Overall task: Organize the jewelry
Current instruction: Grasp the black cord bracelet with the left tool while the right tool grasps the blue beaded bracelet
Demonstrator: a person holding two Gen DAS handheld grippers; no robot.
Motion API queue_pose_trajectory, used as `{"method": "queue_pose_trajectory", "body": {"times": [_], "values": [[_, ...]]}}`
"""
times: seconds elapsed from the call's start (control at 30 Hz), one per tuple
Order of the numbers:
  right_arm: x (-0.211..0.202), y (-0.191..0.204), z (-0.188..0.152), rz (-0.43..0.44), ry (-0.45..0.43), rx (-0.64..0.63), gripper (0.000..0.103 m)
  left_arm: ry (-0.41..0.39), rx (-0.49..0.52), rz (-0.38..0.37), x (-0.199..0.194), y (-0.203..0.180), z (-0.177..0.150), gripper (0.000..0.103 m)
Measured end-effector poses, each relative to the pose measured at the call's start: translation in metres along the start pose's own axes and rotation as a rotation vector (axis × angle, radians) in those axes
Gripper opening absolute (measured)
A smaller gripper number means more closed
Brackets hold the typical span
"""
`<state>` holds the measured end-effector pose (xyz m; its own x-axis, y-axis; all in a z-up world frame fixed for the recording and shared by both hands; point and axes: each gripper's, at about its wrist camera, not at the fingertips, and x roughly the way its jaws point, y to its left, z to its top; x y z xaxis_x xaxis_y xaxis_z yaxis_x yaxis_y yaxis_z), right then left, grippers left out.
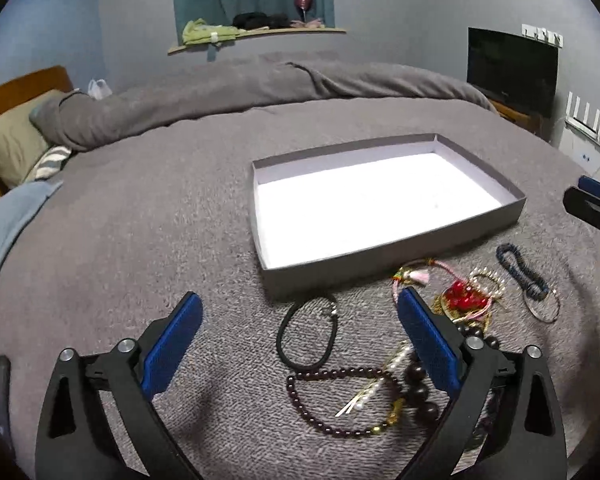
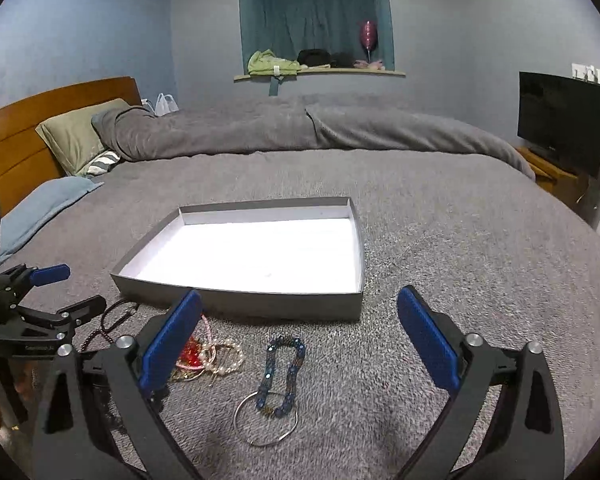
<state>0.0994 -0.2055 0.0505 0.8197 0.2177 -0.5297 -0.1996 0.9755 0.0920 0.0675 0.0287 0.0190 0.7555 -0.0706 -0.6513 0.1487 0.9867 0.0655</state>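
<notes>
A shallow grey box (image 1: 396, 258) with a white floor lies on the grey bed cover; it also shows in the right wrist view (image 2: 236, 298). In front of it lie a black cord bracelet (image 1: 306, 332), a dark bead strand (image 1: 332, 404), a red and gold piece (image 1: 462, 298), a blue bead bracelet (image 1: 520, 272) and a thin metal bangle (image 1: 542, 308). My left gripper (image 1: 300, 322) is open above the black bracelet. My right gripper (image 2: 300, 322) is open above the blue bead bracelet (image 2: 282, 376) and metal bangle (image 2: 266, 424). Both are empty.
The grey bed cover (image 2: 460, 248) spreads all around. Pillows (image 2: 76, 136) and a wooden headboard (image 2: 28, 120) are at the left. A television (image 2: 560, 120) stands at the right. A window ledge (image 2: 320, 72) holds clothes.
</notes>
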Motion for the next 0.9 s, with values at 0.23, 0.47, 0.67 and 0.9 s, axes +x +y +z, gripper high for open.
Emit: {"method": "queue_pose_trajectory", "body": {"times": [0.23, 0.47, 0.67, 0.9], "values": [[0.035, -0.006, -0.021, 0.073, 0.143, 0.043, 0.061, 0.096, 0.006, -0.065, 0.028, 0.006, -0.011, 0.064], [0.041, -0.003, -0.026, 0.092, 0.173, 0.027, 0.044, 0.114, 0.004, -0.108, 0.034, 0.009, -0.012, 0.045], [0.042, 0.006, -0.029, 0.108, 0.187, -0.004, 0.044, 0.093, 0.053, -0.141, 0.026, -0.007, -0.012, 0.04], [0.058, 0.006, -0.032, 0.065, 0.242, 0.007, 0.039, 0.136, 0.052, -0.139, 0.042, -0.008, -0.014, 0.03]]}}
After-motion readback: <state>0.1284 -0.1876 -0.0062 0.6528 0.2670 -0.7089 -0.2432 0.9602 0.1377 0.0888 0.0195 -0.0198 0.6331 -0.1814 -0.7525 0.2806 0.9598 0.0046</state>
